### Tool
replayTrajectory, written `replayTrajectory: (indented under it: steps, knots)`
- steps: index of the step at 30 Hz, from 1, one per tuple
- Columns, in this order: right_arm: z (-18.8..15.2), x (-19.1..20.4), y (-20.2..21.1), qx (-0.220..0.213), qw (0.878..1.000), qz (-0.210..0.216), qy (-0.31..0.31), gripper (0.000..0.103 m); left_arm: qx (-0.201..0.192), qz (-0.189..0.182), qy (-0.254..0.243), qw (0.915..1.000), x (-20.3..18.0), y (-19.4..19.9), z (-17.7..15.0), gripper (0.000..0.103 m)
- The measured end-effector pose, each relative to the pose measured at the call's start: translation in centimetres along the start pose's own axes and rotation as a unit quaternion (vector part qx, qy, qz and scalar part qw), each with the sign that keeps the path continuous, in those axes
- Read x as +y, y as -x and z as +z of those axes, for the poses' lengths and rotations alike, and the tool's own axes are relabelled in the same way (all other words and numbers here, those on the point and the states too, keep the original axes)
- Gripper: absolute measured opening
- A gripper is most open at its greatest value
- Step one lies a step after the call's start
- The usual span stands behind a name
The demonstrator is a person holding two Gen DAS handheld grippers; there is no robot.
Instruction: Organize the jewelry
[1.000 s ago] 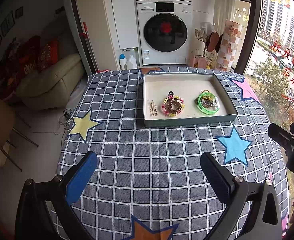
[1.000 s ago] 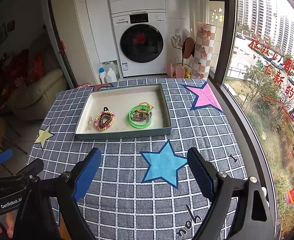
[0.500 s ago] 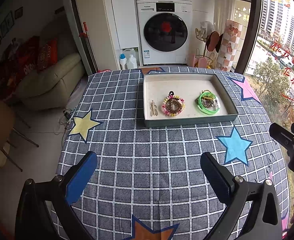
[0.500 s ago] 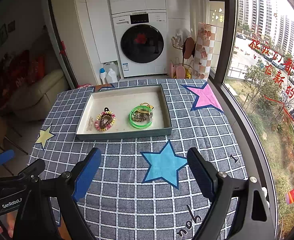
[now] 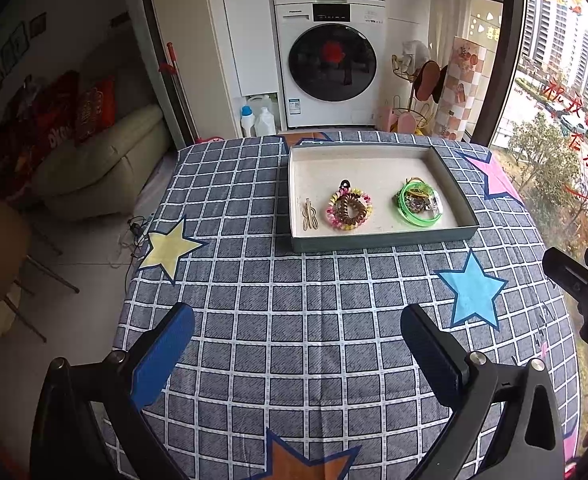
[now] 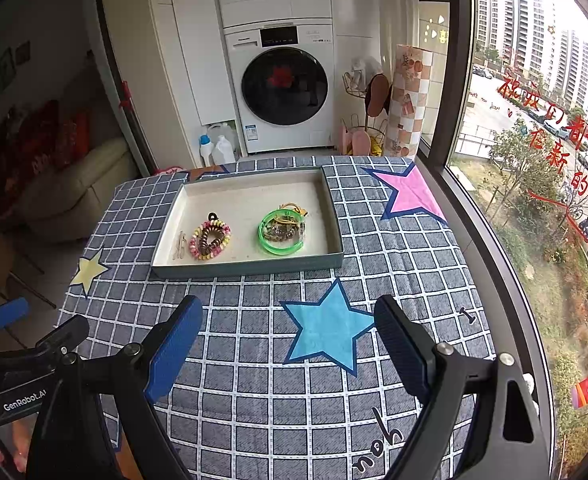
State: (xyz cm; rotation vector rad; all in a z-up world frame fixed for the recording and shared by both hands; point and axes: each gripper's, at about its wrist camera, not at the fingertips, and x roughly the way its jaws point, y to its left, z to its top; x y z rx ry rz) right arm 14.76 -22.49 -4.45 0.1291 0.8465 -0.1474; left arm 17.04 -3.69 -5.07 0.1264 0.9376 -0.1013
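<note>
Jewelry sits in a shallow grey tray (image 5: 377, 242) with a pale lining, on the far half of the counter (image 5: 294, 340). Three groups lie along the tray's near side. At its left end: a gold hair clip (image 5: 309, 214), flat on the lining. Just right of it: a brown spiral hair tie (image 5: 349, 209) nested inside a ring of pink and yellow beads, a small black piece at its far edge. Well apart to the right: a green bangle (image 5: 418, 208) lying flat, with a tangle of small metallic pieces and a yellow cord inside it; individual items there too small to tell. Far half of the tray bare.

Counter carries a grey checked cloth with coloured stars: blue star (image 6: 327, 328) near the tray's front right corner, yellow star (image 5: 170, 248) to the left, pink star (image 6: 411, 194) at far right.

Left tool (image 5: 297, 340): blue pads spread wide, nothing between them, over the near cloth. Right tool (image 6: 288, 332): likewise wide open, holding nothing, over the blue star. Both well short of the tray.

Beyond the counter: washing machine (image 5: 329, 64), beige sofa (image 5: 106, 168), window on the right.
</note>
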Motion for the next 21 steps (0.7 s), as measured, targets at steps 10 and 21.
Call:
replayTrajectory:
  steps: [10,21]
  knots:
    - [-0.24,0.34,0.02,0.003,1.000,0.002,0.001,0.089,0.001,0.001,-0.001,1.0000,0.03,0.03,-0.13,0.103]
    - [-0.70,0.36,-0.05,0.006,1.000,0.003,-0.002,0.089,-0.001,0.000,-0.006,1.0000,-0.12,0.18,-0.13,0.103]
